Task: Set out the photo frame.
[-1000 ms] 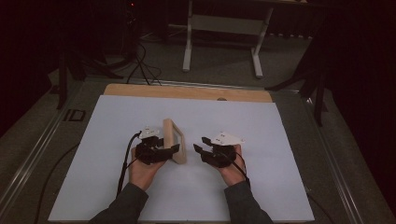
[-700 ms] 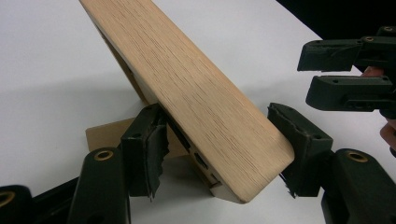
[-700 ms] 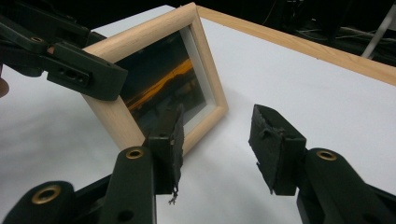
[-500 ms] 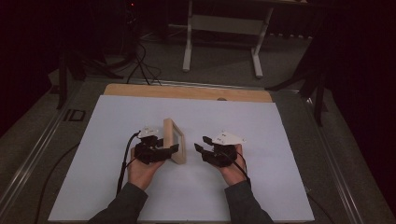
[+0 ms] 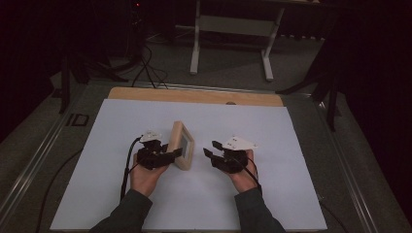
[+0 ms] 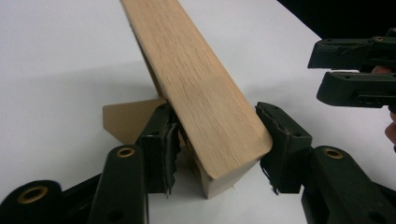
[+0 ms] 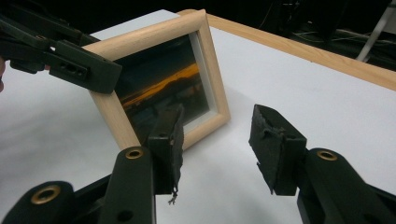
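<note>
Jaws of the left gripper (image 6: 217,140) have just been closing and now pinch the near edge of the wooden picture frame (image 5: 182,144), which stands tilted on the white bench (image 5: 291,194). Frame's long edge runs away from the left jaws. Right gripper (image 7: 217,140) waits just beside the frame's glass face, jaws spread and empty.

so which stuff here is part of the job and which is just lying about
In the job:
- small light wooden picture frame, standing tilted
- left tongs, jaws just closing around its edge
- right tongs, open beside it

Lying about:
- white table sheet
- grey metal stand behind
</note>
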{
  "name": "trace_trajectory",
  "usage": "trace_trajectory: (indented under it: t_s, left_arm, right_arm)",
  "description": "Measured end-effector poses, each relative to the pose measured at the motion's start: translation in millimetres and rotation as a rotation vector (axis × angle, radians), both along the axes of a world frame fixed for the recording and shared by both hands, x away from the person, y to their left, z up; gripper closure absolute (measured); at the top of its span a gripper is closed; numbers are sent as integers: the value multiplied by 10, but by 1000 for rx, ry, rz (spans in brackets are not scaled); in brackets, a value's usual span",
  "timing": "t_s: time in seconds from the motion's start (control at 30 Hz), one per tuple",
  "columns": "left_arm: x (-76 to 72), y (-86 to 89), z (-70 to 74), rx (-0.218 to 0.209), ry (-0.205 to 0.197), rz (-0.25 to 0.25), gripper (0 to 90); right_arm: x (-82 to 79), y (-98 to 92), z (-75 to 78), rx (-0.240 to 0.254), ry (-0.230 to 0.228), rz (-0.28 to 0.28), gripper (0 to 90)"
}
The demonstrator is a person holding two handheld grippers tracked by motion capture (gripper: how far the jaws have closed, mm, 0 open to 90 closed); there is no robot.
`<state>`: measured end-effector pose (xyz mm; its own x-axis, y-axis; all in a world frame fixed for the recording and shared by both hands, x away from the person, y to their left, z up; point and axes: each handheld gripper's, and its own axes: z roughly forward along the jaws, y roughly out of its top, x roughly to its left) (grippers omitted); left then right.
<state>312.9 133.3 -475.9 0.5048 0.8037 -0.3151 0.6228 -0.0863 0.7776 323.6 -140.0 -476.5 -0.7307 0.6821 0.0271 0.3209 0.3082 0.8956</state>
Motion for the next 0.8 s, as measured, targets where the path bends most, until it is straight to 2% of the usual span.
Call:
trace_trajectory:
  t_s: [0.27,0.8]
  left_arm:
    - [-2,6,2,-14,8,-4,563]
    - [-57,-76,10,17,-34,-55,601]
  right_arm:
    - [0,-23,23,1,-9,-8,538]
    - [-7,-75,89,22,-27,-24,538]
